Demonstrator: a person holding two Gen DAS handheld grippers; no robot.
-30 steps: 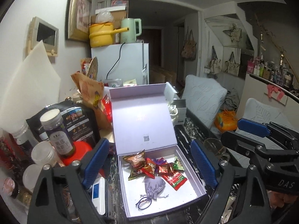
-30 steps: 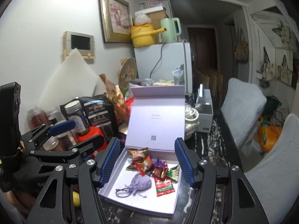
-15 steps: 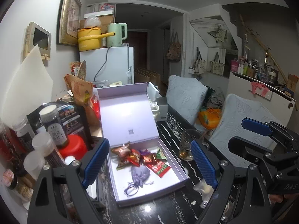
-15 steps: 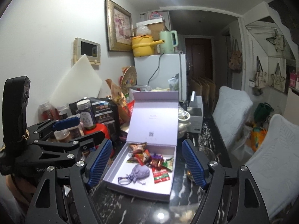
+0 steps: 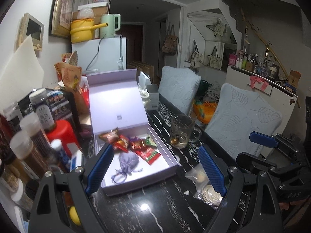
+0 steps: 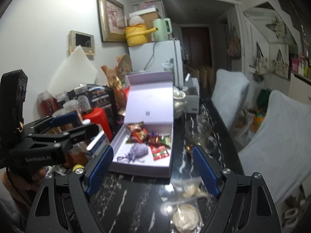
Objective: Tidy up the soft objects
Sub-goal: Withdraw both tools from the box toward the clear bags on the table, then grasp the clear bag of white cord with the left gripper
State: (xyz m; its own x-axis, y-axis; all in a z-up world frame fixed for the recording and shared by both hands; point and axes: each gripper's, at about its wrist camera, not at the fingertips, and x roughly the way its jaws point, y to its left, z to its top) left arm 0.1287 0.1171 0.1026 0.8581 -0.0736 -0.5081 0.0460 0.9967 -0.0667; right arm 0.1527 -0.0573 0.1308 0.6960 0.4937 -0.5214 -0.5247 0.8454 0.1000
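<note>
Here, in the left wrist view, the left tongs (image 5: pixel 155 167) stood wide and empty above the open box (image 5: pixel 171 167), where the soft pouch (image 5: pixel 128 160) lay beside candies (image 5: pixel 136 144). In the right wrist view, the right tongs (image 6: pixel 152 169), just opened and empty, faced clear-wrapped pastries (image 6: pixel 187 190) on the surface (image 6: pixel 136 198); these looked light and crushable, best pinched at the wrapper's edge.

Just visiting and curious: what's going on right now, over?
Both grippers, left and right, empty; right jaws have just been opening. Pouch and candies lie in open box. Clear bags on table, nearest right gripper.

Glass mug (image 5: pixel 183 131) on the black marble table (image 5: pixel 155 203), red canister (image 5: pixel 61 134) beside jars.
</note>
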